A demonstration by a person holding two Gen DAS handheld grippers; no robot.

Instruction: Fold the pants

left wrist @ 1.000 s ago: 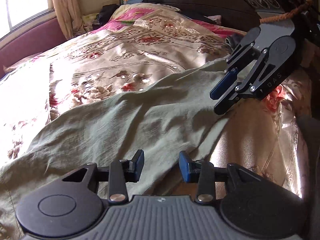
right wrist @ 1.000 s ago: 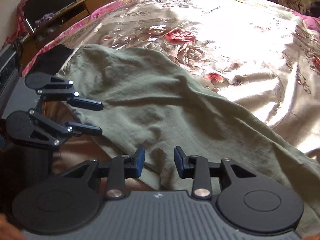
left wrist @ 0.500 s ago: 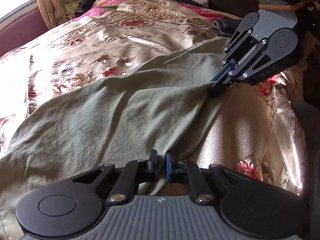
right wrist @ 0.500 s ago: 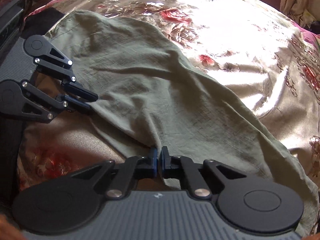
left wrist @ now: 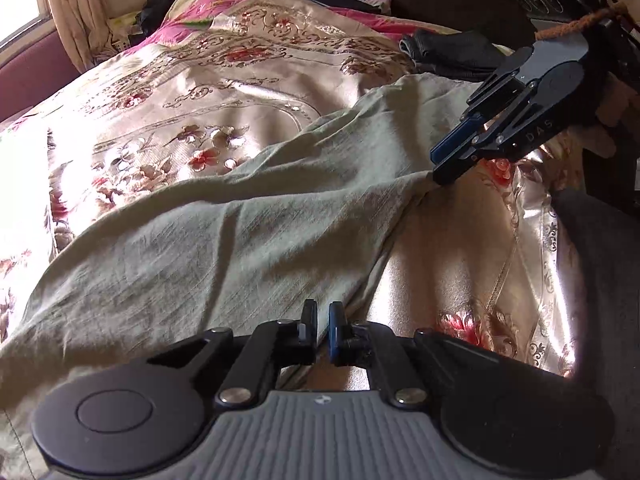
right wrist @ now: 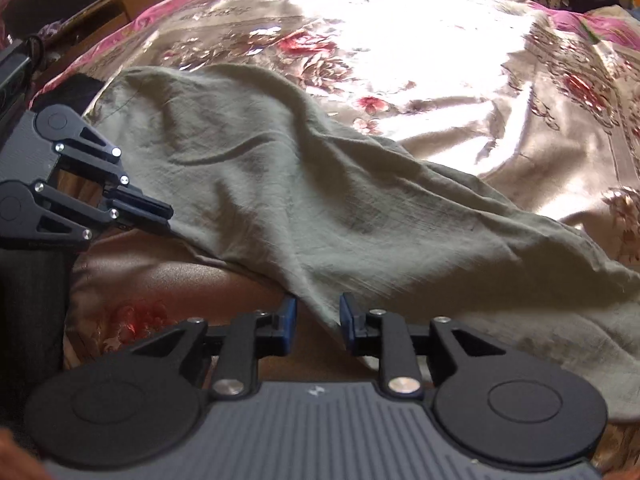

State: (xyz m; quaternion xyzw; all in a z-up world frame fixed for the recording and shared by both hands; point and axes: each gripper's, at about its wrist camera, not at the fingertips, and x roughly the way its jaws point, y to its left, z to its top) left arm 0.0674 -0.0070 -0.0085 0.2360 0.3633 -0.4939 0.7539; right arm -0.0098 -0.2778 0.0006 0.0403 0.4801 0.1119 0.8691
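Olive green pants (left wrist: 224,232) lie spread and creased across the floral satin bedspread (left wrist: 224,64); they also show in the right wrist view (right wrist: 304,200). My left gripper (left wrist: 322,326) is shut on the pants' near edge; it shows in the right wrist view (right wrist: 160,218) with its tips at the cloth edge. My right gripper (right wrist: 317,320) is open, with the pants' edge lying between its fingers; in the left wrist view (left wrist: 448,166) its tips touch the cloth edge.
A dark folded garment (left wrist: 452,54) lies on the bed behind the pants. A curtain (left wrist: 68,8) hangs by the window at the far left. A wooden side table (right wrist: 104,4) stands beyond the bed. The bed's edge drops off near the grippers.
The right gripper closed on the pants' edge half a second ago and has now opened. The left gripper closed on the edge and stays shut. The cloth edge has been drawn up slightly.
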